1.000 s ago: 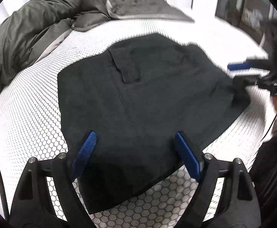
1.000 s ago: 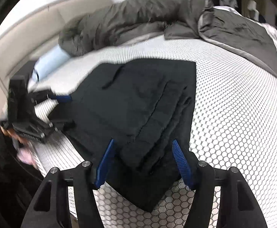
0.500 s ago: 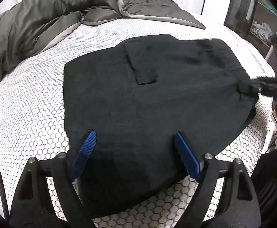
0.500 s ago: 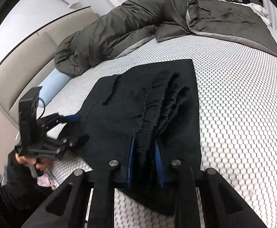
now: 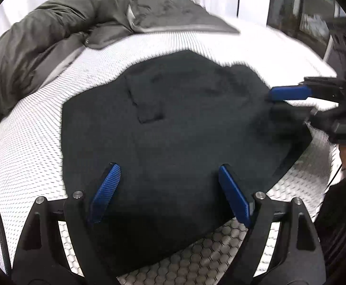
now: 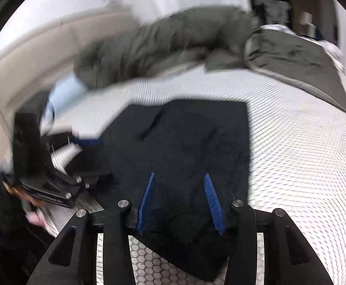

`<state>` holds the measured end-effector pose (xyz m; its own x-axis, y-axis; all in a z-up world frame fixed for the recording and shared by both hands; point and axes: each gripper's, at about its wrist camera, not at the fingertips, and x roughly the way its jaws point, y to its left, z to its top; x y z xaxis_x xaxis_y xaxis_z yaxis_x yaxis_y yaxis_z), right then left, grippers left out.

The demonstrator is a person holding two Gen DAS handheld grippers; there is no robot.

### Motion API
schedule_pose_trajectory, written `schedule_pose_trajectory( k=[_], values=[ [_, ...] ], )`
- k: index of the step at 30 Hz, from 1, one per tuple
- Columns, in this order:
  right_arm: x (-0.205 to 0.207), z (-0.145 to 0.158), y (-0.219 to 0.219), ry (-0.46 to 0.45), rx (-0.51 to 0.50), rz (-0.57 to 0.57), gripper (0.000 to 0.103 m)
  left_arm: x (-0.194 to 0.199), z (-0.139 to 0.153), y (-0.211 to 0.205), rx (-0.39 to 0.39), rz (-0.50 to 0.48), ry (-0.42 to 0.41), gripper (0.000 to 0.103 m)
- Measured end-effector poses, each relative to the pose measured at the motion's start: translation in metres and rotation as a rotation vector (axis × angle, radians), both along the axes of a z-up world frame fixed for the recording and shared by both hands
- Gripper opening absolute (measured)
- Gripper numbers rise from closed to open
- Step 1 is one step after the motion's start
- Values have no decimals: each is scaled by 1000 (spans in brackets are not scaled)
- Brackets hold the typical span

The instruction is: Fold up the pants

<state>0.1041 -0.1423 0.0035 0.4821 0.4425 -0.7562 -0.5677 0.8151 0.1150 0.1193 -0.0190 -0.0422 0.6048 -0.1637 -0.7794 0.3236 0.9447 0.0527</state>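
The black pants [image 5: 177, 128] lie folded and flat on the white honeycomb-patterned bed [image 5: 25, 142]; they also show in the right wrist view [image 6: 185, 142]. My left gripper [image 5: 168, 173] is open, its blue pads over the near edge of the pants. It shows at the left in the right wrist view [image 6: 87, 149]. My right gripper [image 6: 179, 182] is open over the pants' near edge, holding nothing. It shows at the right in the left wrist view [image 5: 275, 99], with one blue pad at the pants' right side.
A grey-green duvet [image 5: 42, 38] is bunched along the far side of the bed, also in the right wrist view [image 6: 173, 40]. A light blue pillow [image 6: 63, 90] lies by the beige headboard [image 6: 30, 54]. The bed edge is near my grippers.
My right gripper was shut on a bunched ridge of the pants half a second ago; now it is open and the cloth lies flatter. Both views shifted and blurred with motion.
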Motion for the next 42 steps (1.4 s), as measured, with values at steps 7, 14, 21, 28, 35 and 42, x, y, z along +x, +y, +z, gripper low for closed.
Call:
schedule_pose_trajectory(
  k=[7,14,21,28,35,42],
  values=[
    [-3,-22,9,-29,-197,19,44,-1,-9,6,12,19,-6,85],
    [9,-30,-23,74,-121,-10,56,-1,-7,11,27,42,7,86],
    [39,-24,-63,172,108,-165,68,7,10,78,-198,221,42,85],
    [64,-48,-72,298,230,-215,40,25,-15,119,-368,305,156,62],
    [87,-46,-60,247,216,-253,33,44,-12,125,-365,323,142,59],
    [64,-24,-54,135,92,-249,81,11,16,109,-210,357,35,72]
  ],
)
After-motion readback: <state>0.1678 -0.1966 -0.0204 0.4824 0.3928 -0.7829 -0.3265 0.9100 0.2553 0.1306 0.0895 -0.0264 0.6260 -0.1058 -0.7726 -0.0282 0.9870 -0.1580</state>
